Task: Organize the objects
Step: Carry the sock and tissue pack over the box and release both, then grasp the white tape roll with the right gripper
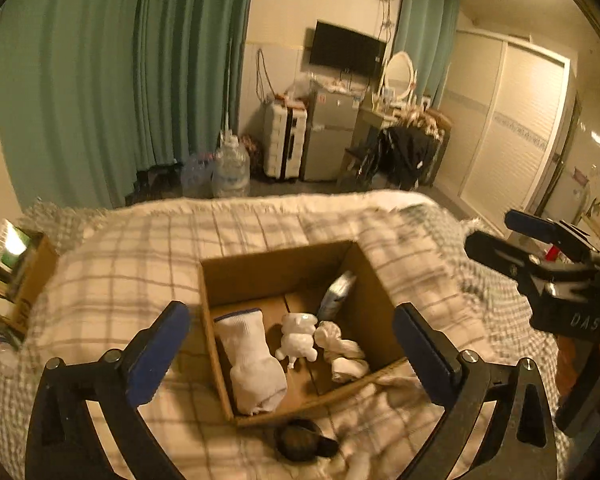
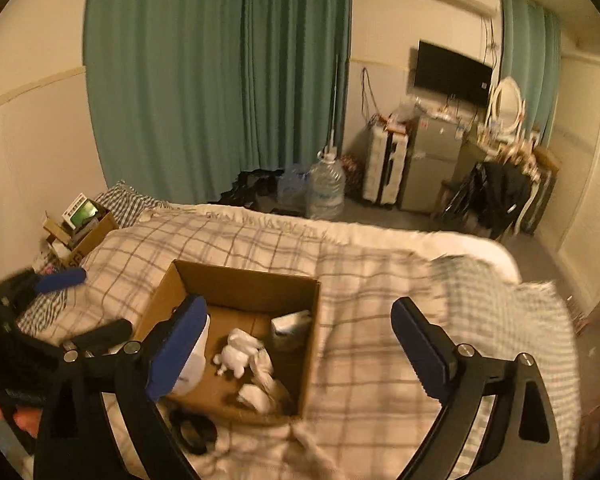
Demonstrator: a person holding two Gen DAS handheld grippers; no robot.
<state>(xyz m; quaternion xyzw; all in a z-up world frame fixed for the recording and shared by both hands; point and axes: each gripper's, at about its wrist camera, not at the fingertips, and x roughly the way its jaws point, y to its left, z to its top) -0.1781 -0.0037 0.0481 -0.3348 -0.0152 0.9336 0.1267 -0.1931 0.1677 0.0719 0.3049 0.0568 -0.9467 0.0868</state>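
Observation:
An open cardboard box [image 1: 284, 264] sits on the plaid bed cover [image 1: 140, 280]. Inside lie a folded white sock [image 1: 256, 364], a white toy figure [image 1: 298, 338], crumpled white cloth [image 1: 342, 352] and a blue-grey packet [image 1: 336, 292] leaning on the right wall. A dark round object [image 1: 302, 440] lies just before the box. My left gripper [image 1: 292, 352] is open and empty above the box's near side. My right gripper [image 2: 300, 352] is open and empty over the box [image 2: 244, 284]; it also shows at the right in the left wrist view [image 1: 540, 248].
A second cardboard box with packets [image 2: 84, 224] stands at the bed's left edge. Beyond the bed are green curtains [image 1: 120, 80], water bottles [image 1: 230, 168], a suitcase, a small fridge [image 1: 328, 136], and a chair with dark clothes [image 1: 404, 156].

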